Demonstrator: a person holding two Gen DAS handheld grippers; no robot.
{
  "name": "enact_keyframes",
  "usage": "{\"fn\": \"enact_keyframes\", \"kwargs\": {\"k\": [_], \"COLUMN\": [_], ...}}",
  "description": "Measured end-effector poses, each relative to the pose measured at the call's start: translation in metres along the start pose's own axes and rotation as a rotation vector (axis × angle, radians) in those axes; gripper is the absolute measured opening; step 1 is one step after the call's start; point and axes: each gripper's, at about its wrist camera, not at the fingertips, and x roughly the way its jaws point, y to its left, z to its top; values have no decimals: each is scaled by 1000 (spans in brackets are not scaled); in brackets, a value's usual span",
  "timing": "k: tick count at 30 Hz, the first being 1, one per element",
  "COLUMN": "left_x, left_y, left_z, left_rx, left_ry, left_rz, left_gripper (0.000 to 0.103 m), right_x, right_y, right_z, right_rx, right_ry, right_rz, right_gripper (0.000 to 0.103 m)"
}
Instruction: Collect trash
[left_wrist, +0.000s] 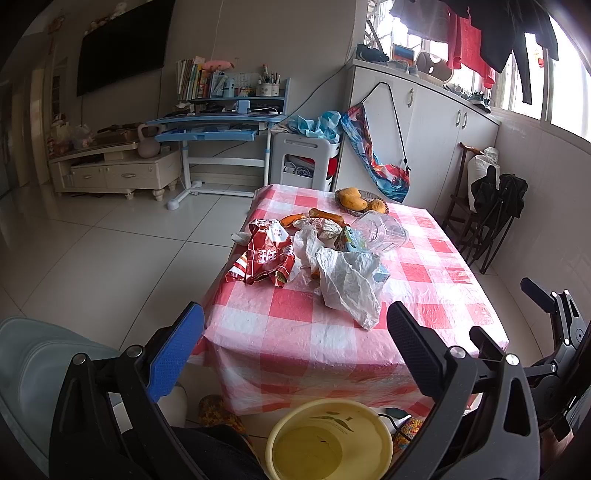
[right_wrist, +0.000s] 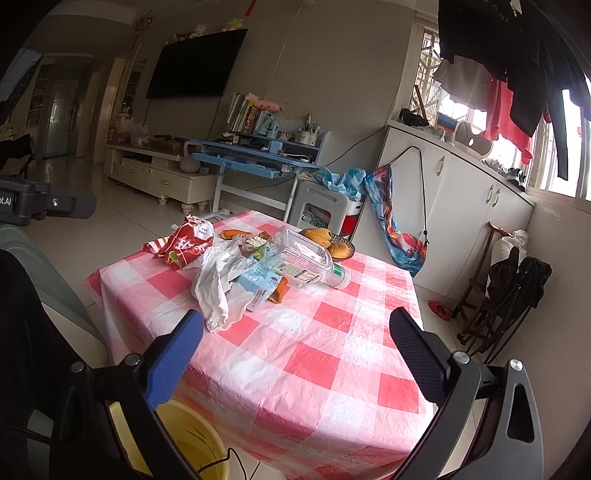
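Trash lies in a pile on the red-and-white checked table: a crumpled red snack bag, a white plastic bag, a clear plastic bottle on its side, a pale blue carton and orange peels. A yellow bucket stands on the floor below the table's near edge. My left gripper and my right gripper both hover open short of the pile, holding nothing.
A basket of yellow fruit sits at the table's far end. A pale chair is at the left. A blue desk, a white stool, white cabinets and folded dark chairs ring the tiled floor.
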Motion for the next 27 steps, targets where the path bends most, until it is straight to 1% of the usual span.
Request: {"fn": "enact_keyframes", "kwargs": {"k": [17,24,27], "left_x": [0,0,1], "left_y": [1,1,2], "left_z": [-1,-1,0], "left_rx": [2,1,-13], "left_ry": [-1,-1,11], "left_rz": [0,-1,-17], "left_gripper": [96,96,96], "right_x": [0,1,1], "right_y": [5,4,3], "right_z": [0,0,2], "right_rx": [-12,-12,6], "right_ry": [0,1,4], "right_rz": [7,20,40], "right_gripper": [97,97,97]}}
